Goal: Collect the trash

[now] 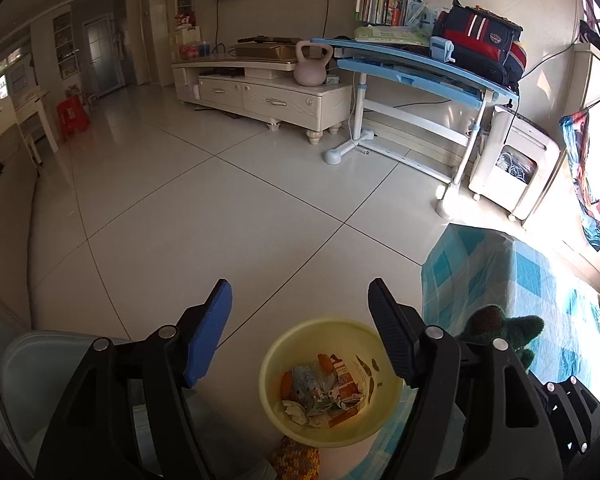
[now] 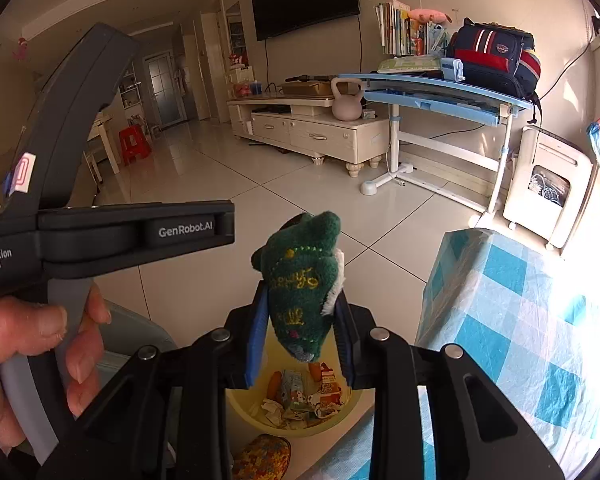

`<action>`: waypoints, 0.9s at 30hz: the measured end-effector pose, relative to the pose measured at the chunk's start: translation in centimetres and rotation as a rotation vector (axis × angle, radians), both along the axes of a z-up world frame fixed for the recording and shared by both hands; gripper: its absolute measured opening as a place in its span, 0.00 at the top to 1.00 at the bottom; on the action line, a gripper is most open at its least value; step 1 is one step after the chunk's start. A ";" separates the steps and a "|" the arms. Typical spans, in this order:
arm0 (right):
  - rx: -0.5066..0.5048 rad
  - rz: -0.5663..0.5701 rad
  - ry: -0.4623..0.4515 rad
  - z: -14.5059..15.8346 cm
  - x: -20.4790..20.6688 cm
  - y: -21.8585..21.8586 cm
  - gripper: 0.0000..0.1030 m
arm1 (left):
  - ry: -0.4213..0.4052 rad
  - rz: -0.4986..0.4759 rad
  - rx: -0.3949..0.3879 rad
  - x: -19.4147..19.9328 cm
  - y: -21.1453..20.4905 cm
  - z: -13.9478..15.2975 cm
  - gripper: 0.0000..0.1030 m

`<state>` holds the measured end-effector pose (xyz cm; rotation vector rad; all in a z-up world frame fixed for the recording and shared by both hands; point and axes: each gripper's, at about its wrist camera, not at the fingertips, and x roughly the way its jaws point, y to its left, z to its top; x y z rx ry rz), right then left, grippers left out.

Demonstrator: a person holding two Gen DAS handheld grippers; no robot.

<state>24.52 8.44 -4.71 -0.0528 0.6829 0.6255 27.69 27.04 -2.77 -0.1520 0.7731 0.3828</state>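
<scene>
Left tool point(image 1: 300, 312) released above yellow bin point(image 1: 276, 360); right tool point(image 2: 302, 334) grasping green plush point(image 2: 300, 280), stitching visible only from right wrist

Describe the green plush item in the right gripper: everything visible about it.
The green plush item is a small, fuzzy, dark green piece with yellow embroidered marks and dotted stitching, a white fringe along its right edge and a greyish patch at its lower tip. It stands roughly upright, lower half clamped between the right gripper's blue and black pads, its rounded top sticking out above. It hangs above the yellow bin of paper scraps on the floor, touching nothing else. The left wrist view shows it beside the checked cloth.
</scene>
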 end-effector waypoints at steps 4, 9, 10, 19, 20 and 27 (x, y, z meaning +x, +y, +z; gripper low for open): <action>-0.013 0.009 0.013 -0.5 0.6 1.2 0.69 | -0.056 0.032 -0.004 -0.8 0.8 1.5 0.30; -0.041 0.013 0.041 -1.4 1.6 2.3 0.54 | -0.111 0.054 0.008 -1.6 0.9 3.1 0.25; -0.043 0.012 0.044 -1.5 1.7 2.4 0.54 | -0.117 0.057 0.007 -1.7 1.0 3.3 0.25; -0.020 -0.027 0.035 -1.0 0.7 1.7 0.37 | -0.157 0.054 0.030 -2.4 0.3 4.7 0.17; -0.018 -0.036 0.030 -0.8 0.6 1.6 0.34 | -0.163 0.053 0.038 -2.5 0.2 4.8 0.16; -0.022 -0.126 -0.044 1.2 0.2 0.9 0.15 | -0.231 0.073 0.069 -3.6 -0.2 6.2 0.10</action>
